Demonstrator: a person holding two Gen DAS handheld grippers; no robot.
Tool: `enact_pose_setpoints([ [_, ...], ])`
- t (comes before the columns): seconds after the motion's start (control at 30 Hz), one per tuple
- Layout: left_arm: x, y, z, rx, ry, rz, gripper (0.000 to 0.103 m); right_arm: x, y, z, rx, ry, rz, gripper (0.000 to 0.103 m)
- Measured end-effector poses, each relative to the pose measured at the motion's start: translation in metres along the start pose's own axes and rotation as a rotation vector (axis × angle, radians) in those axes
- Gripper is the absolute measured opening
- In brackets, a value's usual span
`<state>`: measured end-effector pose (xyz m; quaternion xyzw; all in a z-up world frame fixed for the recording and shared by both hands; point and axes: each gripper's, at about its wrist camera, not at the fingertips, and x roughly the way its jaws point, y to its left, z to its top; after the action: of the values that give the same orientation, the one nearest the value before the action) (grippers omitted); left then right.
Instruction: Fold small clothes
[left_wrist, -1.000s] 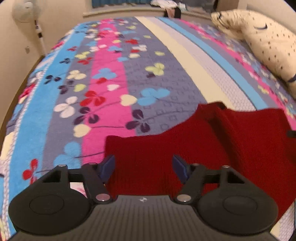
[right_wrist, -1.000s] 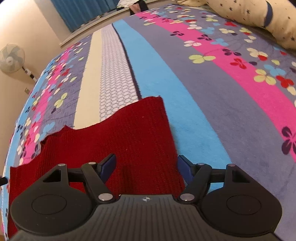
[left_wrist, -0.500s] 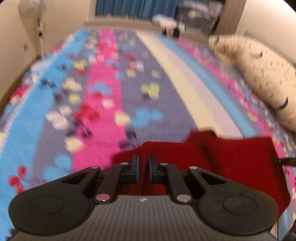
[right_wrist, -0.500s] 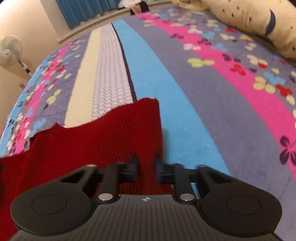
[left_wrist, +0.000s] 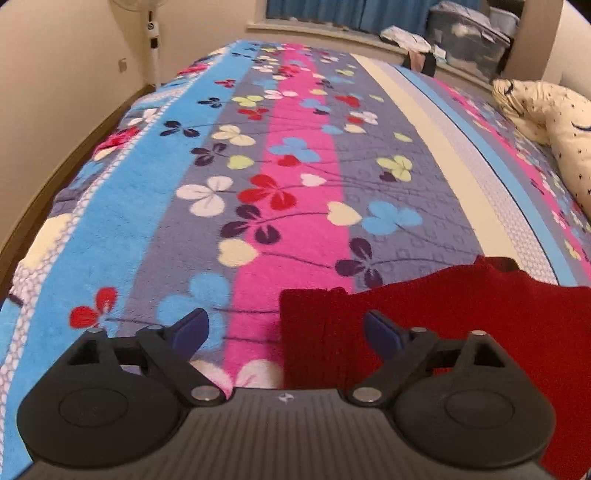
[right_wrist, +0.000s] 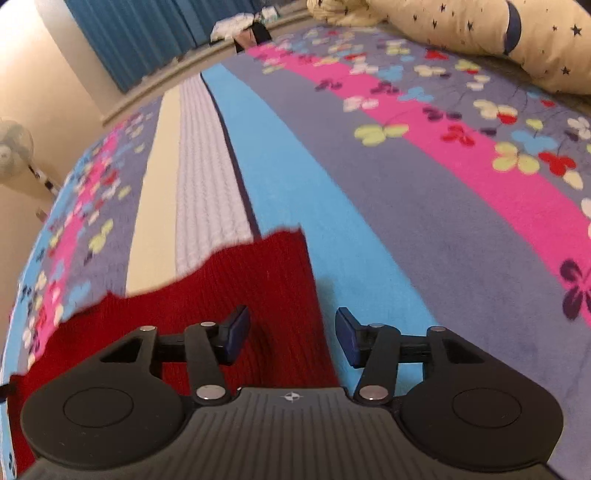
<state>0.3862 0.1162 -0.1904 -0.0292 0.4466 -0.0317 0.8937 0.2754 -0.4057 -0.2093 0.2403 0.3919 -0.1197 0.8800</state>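
Red knit garment (left_wrist: 461, 317) lies flat on the striped floral bedspread (left_wrist: 295, 184), near its front edge, spread across the pink, grey, cream and blue stripes. My left gripper (left_wrist: 286, 330) hangs over the garment's left edge, jaws spread wide and just been opening; the left pad is over bare blanket, the right pad over the red knit, neither pressing on it. In the right wrist view the garment (right_wrist: 221, 302) ends at the blue stripe. My right gripper (right_wrist: 291, 338) sits over that right edge, jaws partly apart and just been opening; the fabric edge runs between the pads, not pinched. Star-print pillow (right_wrist: 480, 33) lies along the bedspread's far right side. Fan (right_wrist: 11, 151) stands by the wall past the left edge.
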Motion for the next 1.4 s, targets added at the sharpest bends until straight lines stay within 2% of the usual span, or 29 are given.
enact_pose_setpoints([
  [0.07,0.005,0.002,-0.002,-0.014,0.044,-0.048,0.094,0.007,0.000,0.008,0.000,-0.010,-0.007,0.052],
  [0.1,0.011,0.000,-0.004,-0.005,0.063,-0.046,0.087,0.013,0.000,0.011,0.005,0.003,0.007,0.032],
  [0.13,0.017,-0.002,-0.006,0.012,0.058,-0.018,0.070,0.020,0.001,0.013,0.000,0.031,0.015,0.011],
  [0.17,0.023,-0.002,-0.005,0.023,0.064,-0.022,0.029,0.025,0.004,0.014,-0.014,0.047,-0.007,0.011],
  [0.2,0.028,0.003,-0.002,-0.016,0.074,-0.023,0.017,0.024,0.009,0.014,-0.029,0.031,-0.024,0.011],
  [0.27,0.035,0.016,0.000,-0.102,0.061,-0.011,0.018,0.017,0.013,0.016,-0.039,-0.021,-0.038,0.011],
  [0.33,0.044,0.018,-0.001,-0.091,0.076,0.024,0.022,0.026,0.005,0.016,-0.006,0.004,-0.064,0.011],
  [0.43,0.042,0.018,-0.003,-0.088,0.088,0.056,0.050,0.045,0.000,0.009,-0.008,0.038,-0.119,0.018],
  [0.47,0.034,0.020,-0.003,-0.106,0.086,0.058,0.066,0.045,0.002,0.008,-0.017,0.028,-0.126,0.022],
  [0.5,0.021,0.023,-0.004,-0.115,0.077,0.039,0.080,0.040,0.002,0.008,-0.004,0.017,-0.121,0.031],
  [0.53,0.007,0.025,-0.008,-0.115,0.061,0.010,0.087,0.032,0.001,0.010,0.024,0.010,-0.107,0.045],
  [0.57,-0.008,0.027,-0.013,-0.116,0.042,-0.012,0.094,0.023,-0.001,0.010,0.035,0.010,-0.086,0.052],
  [0.6,-0.022,0.028,-0.020,-0.117,0.034,-0.029,0.095,0.012,-0.003,0.008,0.036,0.006,-0.055,0.059],
  [0.73,-0.061,0.031,-0.063,-0.138,0.088,-0.125,0.095,-0.041,-0.015,-0.015,-0.001,0.016,0.027,0.064],
  [0.83,-0.064,0.028,-0.097,-0.146,0.174,-0.146,0.095,-0.068,-0.027,-0.045,0.005,0.061,0.057,0.067],
  [0.9,-0.060,0.027,-0.115,-0.200,0.233,-0.156,0.092,-0.074,-0.032,-0.065,0.009,0.097,0.052,0.068],
  [0.93,-0.063,0.027,-0.120,-0.220,0.226,-0.166,0.082,-0.073,-0.035,-0.075,0.014,0.123,0.041,0.068],
  [0.97,-0.068,0.027,-0.122,-0.223,0.198,-0.172,0.033,-0.071,-0.037,-0.085,0.025,0.160,0.031,0.063],
  [1.0,-0.074,0.030,-0.121,-0.229,0.183,-0.166,0.013,-0.071,-0.038,-0.092,0.021,0.173,0.030,0.031],
  [1.03,-0.080,0.036,-0.121,-0.261,0.165,-0.148,0.012,-0.075,-0.039,-0.096,0.002,0.148,0.022,0.017],
  [1.1,-0.085,0.051,-0.124,-0.316,0.153,-0.156,0.011,-0.086,-0.045,-0.094,0.051,0.128,0.039,0.015],
  [1.13,-0.082,0.055,-0.129,-0.315,0.167,-0.083,0.003,-0.090,-0.048,-0.092,0.079,0.126,0.038,0.015],
  [1.17,-0.075,0.059,-0.132,-0.292,0.184,0.034,0.000,-0.090,-0.051,-0.092,0.092,0.130,0.030,0.015],
  [1.2,-0.068,0.066,-0.138,-0.293,0.213,0.071,0.000,-0.086,-0.054,-0.094,0.109,0.141,0.023,0.015],
  [1.27,-0.069,0.083,-0.146,-0.375,0.217,0.021,0.000,-0.073,-0.058,-0.102,0.130,0.170,0.007,0.019],
  [1.3,-0.075,0.084,-0.145,-0.380,0.211,0.011,0.004,-0.071,-0.057,-0.104,0.131,0.164,0.002,0.028],
  [1.33,-0.082,0.082,-0.143,-0.364,0.201,0.014,0.011,-0.073,-0.054,-0.104,0.129,0.148,-0.008,0.046],
  [1.37,-0.090,0.077,-0.140,-0.333,0.194,0.017,0.031,-0.078,-0.051,-0.102,0.125,0.138,-0.028,0.055],
  [1.4,-0.100,0.070,-0.136,-0.303,0.195,0.024,0.063,-0.084,-0.047,-0.101,0.113,0.127,-0.066,0.061],
])
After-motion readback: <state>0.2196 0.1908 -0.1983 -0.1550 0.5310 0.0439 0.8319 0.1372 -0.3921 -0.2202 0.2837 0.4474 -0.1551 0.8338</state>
